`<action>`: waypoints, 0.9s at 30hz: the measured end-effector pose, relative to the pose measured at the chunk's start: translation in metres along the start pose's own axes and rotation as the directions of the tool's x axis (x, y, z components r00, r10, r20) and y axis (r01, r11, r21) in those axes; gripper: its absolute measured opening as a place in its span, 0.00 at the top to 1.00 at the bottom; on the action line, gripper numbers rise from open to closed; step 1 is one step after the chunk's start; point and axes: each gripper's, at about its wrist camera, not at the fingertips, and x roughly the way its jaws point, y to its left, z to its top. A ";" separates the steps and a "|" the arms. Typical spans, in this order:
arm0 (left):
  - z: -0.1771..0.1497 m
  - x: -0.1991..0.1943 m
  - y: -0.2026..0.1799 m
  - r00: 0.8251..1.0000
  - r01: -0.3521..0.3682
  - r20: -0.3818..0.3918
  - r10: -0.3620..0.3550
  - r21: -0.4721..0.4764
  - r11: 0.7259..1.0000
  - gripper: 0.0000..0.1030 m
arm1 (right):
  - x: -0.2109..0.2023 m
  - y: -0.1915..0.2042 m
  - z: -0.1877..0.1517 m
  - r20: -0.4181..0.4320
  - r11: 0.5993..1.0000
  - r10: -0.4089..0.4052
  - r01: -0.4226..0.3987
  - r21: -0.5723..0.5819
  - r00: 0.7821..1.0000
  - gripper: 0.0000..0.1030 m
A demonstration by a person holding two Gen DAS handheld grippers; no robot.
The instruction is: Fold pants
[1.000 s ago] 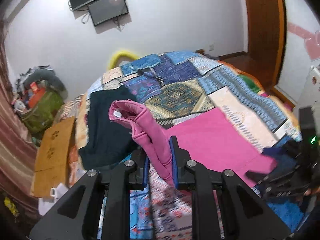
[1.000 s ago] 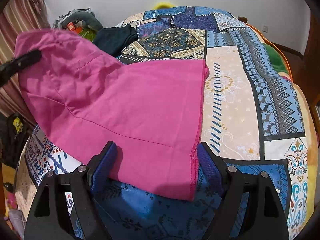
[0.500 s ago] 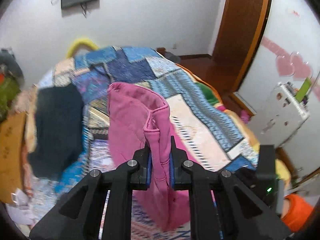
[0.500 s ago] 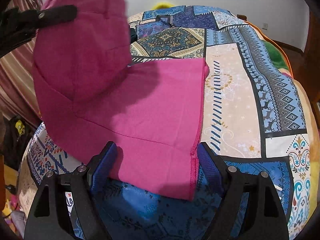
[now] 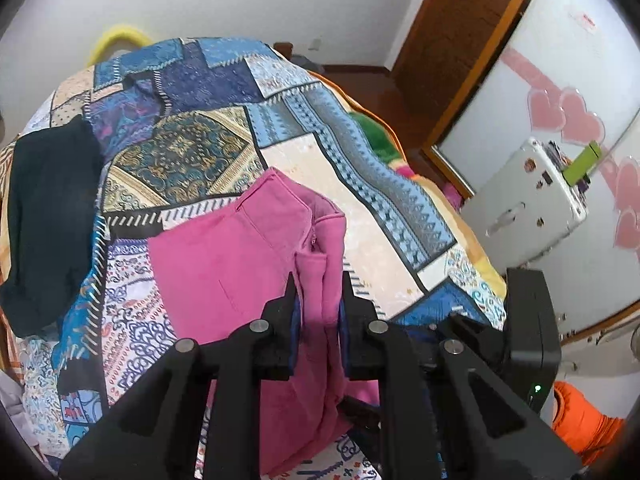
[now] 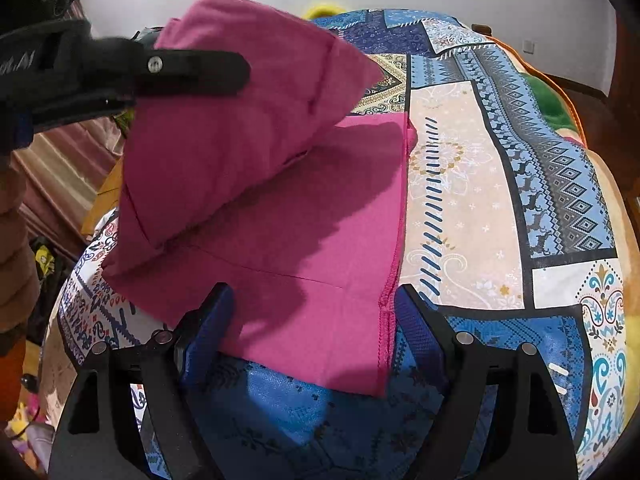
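Pink pants lie on a patchwork bedspread. My left gripper is shut on the waistband end and holds it lifted, folded over the leg part. In the right wrist view the lifted end hangs above the flat leg part, with the left gripper at upper left. My right gripper is open, its jaws on either side of the leg hem near the bed's front edge, low over the cloth.
A dark garment lies at the bed's left side. A white case and a wooden door frame stand to the right of the bed. An orange cloth lies at lower right.
My left gripper has carried the waistband end to the right and forward over the leg part, so the pants fold over. My right gripper has stayed in place, open.
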 end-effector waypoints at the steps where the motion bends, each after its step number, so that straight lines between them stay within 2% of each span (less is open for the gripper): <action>1: -0.001 -0.001 -0.002 1.000 0.004 -0.006 -0.004 0.010 1.000 0.75 | 0.000 0.000 0.000 0.000 1.000 0.000 0.000 0.000 1.000 0.23; 4: -0.002 -0.010 -0.007 0.999 -0.023 0.025 0.022 0.040 0.999 0.58 | 0.000 0.000 0.000 -0.001 1.000 0.000 0.000 0.000 1.000 0.23; 9: 0.000 -0.026 0.000 0.992 -0.096 0.085 0.090 0.067 0.993 0.49 | 0.000 -0.003 -0.001 -0.003 1.000 0.000 0.000 0.014 1.000 0.23; 11: 0.003 -0.030 0.008 0.985 -0.149 0.104 0.141 0.076 0.986 0.45 | -0.002 -0.003 -0.002 -0.001 1.000 -0.003 0.003 0.011 1.000 0.23; 14: 0.008 -0.030 0.024 0.976 -0.195 0.112 0.186 0.076 0.978 0.35 | -0.007 -0.004 -0.004 0.002 1.000 -0.018 0.018 0.003 1.000 0.23; 16: 0.013 -0.027 0.035 0.972 -0.219 0.107 0.211 0.070 0.973 0.25 | -0.012 -0.006 -0.005 0.006 0.999 -0.032 0.032 0.001 0.999 0.23; 18: 0.020 -0.020 0.052 0.965 -0.251 0.092 0.245 0.063 0.966 0.21 | -0.019 -0.011 -0.006 0.013 0.999 -0.046 0.046 0.008 0.999 0.23; 27: 0.052 0.046 0.104 0.942 -0.330 -0.042 0.334 0.085 0.940 0.17 | -0.049 -0.038 -0.008 0.074 0.990 -0.102 0.094 0.104 0.992 0.23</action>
